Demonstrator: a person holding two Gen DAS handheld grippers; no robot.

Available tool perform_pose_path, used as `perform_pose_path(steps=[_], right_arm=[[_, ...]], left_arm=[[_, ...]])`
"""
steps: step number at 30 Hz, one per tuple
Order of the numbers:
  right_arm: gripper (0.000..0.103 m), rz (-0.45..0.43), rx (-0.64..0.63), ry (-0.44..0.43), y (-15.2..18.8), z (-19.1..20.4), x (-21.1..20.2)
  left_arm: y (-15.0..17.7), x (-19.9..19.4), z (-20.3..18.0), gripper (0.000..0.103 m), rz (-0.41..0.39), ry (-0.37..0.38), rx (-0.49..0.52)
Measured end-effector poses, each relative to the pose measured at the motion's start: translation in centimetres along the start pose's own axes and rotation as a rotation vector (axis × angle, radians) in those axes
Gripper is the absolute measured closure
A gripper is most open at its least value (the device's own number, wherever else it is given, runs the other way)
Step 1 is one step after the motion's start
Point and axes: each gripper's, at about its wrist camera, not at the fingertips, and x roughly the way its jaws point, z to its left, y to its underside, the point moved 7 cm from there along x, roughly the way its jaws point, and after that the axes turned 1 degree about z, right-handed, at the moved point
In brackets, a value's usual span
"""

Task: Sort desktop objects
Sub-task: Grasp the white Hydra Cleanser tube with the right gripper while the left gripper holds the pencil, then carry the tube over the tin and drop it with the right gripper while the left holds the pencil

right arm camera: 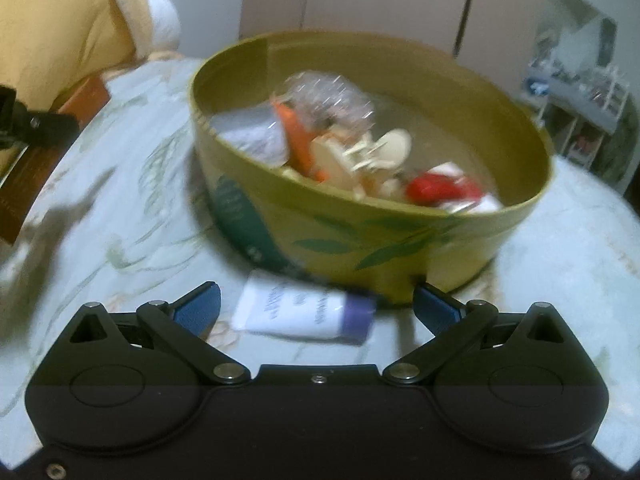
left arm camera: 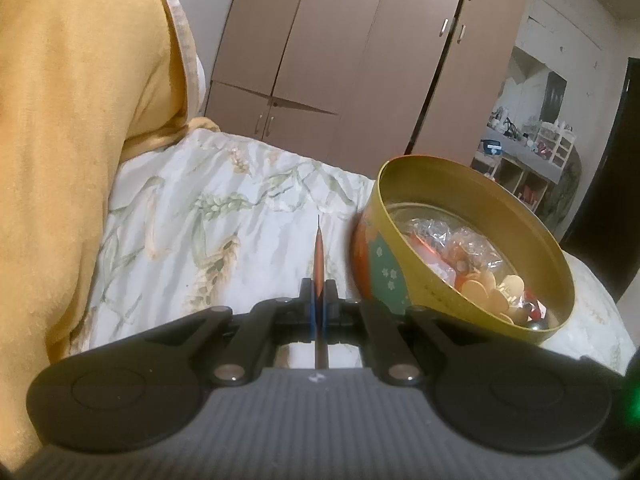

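My left gripper (left arm camera: 319, 294) is shut on a thin orange-brown pen (left arm camera: 318, 256) that sticks out forward between the blue pads, its tip over the floral cloth. The round gold tin (left arm camera: 520, 240) stands just right of it, holding plastic wrap, cream discs and red bits. In the right wrist view the same gold tin (right arm camera: 400, 248) fills the middle. My right gripper (right arm camera: 316, 306) is open, fingers spread wide on either side of a white tube with a purple cap (right arm camera: 296, 314) that lies on the cloth in front of the tin. The pads do not touch the tube.
A floral bedcover (left arm camera: 200, 220) covers the surface. A person's yellow sleeve (left arm camera: 72, 120) fills the left. Brown wardrobe doors (left arm camera: 320, 40) stand behind. A dark wooden edge (right arm camera: 24, 184) and part of the other gripper (right arm camera: 36, 128) show at the left of the right wrist view.
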Motion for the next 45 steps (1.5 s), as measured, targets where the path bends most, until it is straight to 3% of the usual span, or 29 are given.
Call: perform_pose_path(steps=[3,7,12,21,28,37,45], right_arm=[[0.008,0.014,0.019,-0.002,0.0,0.1,0.4],[0.032,0.041,0.087,-0.009,0.0,-0.8,0.6],[0.033,0.050,0.095,-0.027,-0.5,-0.8,0.2],[0.033,-0.032,0.121,-0.129,-2.3,-0.5,-3.9],[0.033,-0.110,0.177,-0.204,-3.6,-1.3,-7.3],[0.033,-0.141,0.275,-0.325,-4.7,-2.1,-8.8],[0.033,-0.230,0.327,-0.185,-5.4,-4.0,-9.4]], left_arm=[[-0.1,0.0,-0.2,0.099,0.003,0.013,-0.005],[0.0,0.0,-0.3,0.099,0.002,0.001,0.010],[-0.2,-0.3,-0.5,0.098,-0.009,-0.010,0.029],[-0.4,-0.5,-0.9,0.098,-0.019,-0.027,0.061],[0.1,0.4,-1.5,0.098,0.016,-0.030,0.089],[1.0,1.3,-2.5,0.098,0.053,-0.017,0.130],[1.3,1.5,-2.9,0.098,0.067,-0.001,0.140]])
